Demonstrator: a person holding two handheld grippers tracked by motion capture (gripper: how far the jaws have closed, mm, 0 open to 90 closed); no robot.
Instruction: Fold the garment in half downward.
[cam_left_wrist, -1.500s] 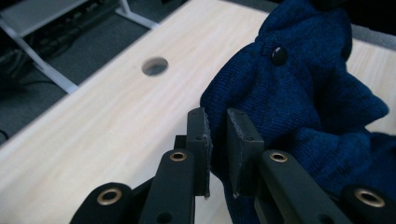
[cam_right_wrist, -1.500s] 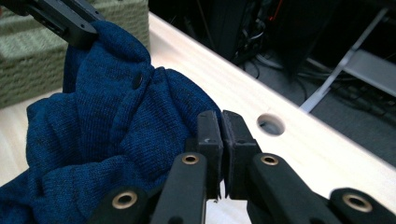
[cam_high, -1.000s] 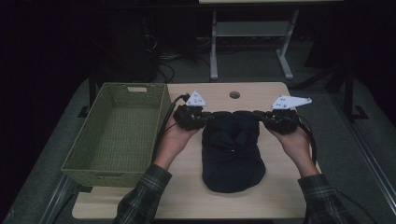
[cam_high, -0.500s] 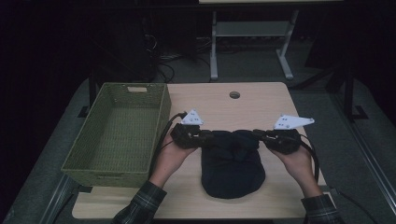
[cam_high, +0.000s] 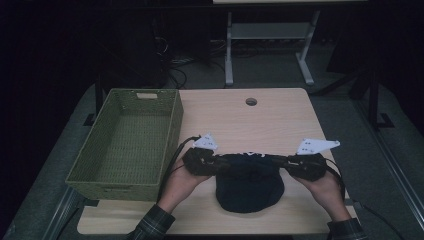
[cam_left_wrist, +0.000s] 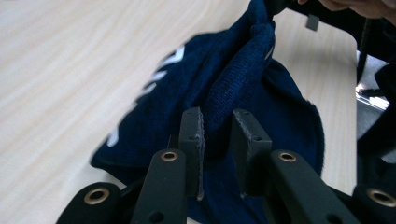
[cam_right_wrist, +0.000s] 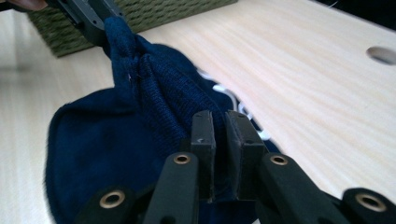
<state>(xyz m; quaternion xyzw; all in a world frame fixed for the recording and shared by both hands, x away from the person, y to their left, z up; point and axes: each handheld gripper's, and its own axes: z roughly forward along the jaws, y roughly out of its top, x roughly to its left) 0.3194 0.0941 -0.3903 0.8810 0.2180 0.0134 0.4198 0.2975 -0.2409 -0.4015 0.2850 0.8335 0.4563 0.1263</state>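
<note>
Navy garment (cam_high: 250, 187) pinched between left hand-held gripper (cam_left_wrist: 219, 128), right hand-held gripper (cam_right_wrist: 223, 128).

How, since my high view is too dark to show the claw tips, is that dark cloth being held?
Observer: The left gripper view shows the left claw pinching a bunched fold of the navy knit cloth between its pads.
Operator: And the other side?
Observer: In the right gripper view, the right claw is shut on another fold, and the cloth runs in a ridge between the two claws.
Operator: Any markings on it?
Observer: Yes, white lettering shows on the cloth's face.
</note>
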